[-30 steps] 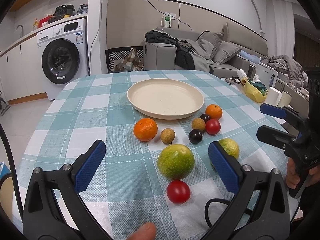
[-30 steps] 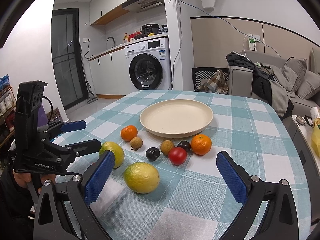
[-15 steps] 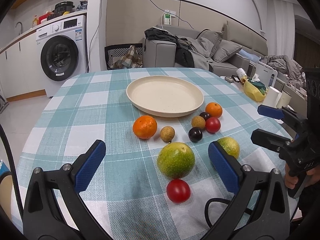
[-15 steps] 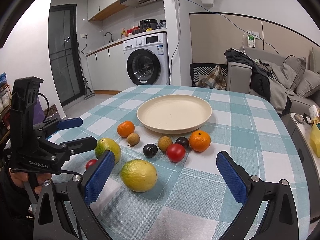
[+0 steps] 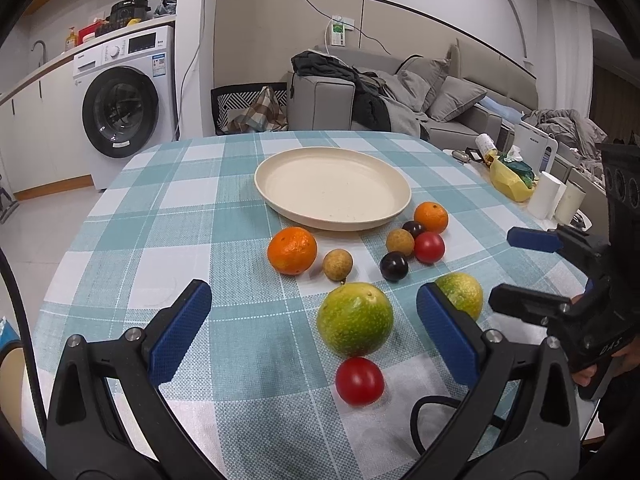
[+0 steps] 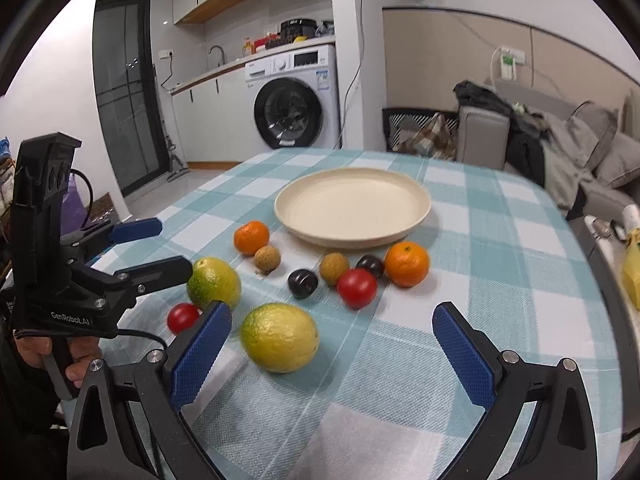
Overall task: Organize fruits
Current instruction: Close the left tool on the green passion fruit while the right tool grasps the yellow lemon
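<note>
Cream and bare, the plate sits mid-tabletop; every fruit lies loose on the checked cloth in front of it. Nothing is gathered yet, I judge. Both the left gripper and right gripper hang with fingers spread, holding nothing. Next comes closing on one fruit, perhaps the yellow-green citrus. Only the left view shows the yellow bag clearly.

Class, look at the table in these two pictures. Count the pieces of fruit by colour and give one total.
Orange: 2
Red: 2
Green-yellow: 2
Tan-brown: 2
Dark purple: 2
Total: 10 fruits, none on the plate.
</note>
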Demonstrator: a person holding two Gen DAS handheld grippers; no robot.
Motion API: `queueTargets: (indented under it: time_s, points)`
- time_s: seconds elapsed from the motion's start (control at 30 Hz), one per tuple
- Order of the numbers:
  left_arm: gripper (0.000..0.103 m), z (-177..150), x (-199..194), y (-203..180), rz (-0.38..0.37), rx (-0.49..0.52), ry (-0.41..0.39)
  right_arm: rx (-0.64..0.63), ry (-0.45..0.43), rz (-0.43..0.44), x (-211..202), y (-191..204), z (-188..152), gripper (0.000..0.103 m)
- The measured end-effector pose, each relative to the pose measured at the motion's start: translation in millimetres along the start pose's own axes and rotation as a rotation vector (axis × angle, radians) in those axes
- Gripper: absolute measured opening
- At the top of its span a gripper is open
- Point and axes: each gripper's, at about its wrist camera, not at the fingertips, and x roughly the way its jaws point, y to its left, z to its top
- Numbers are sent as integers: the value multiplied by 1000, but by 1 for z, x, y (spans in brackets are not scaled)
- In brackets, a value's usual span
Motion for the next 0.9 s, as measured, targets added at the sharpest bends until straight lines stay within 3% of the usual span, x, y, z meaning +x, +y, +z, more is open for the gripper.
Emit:
queueTargets:
  time_s: [0.23, 0.37, 0.6, 0.8, 0.87, 0.9]
  points:
    - [102, -1, 6, -4, -7, 20, 27, -12, 79, 51, 14, 10, -4, 102]
    - [102, 0, 8, -7, -18, 27, 38, 10, 123, 94, 22, 11, -5, 91]
    - [97, -2, 19, -8, -51, 37, 107, 10, 168, 107, 36, 13, -6, 83]
    - [76, -3, 31, -11, -85, 42, 170, 31, 192, 124, 42, 11, -5, 73]
    - [67, -4, 35, -11, -98, 42, 187, 33, 205, 122, 44, 11, -5, 69]
    - [57, -4, 36, -11, -106, 41, 197, 32, 211, 119, 45, 11, -5, 68]
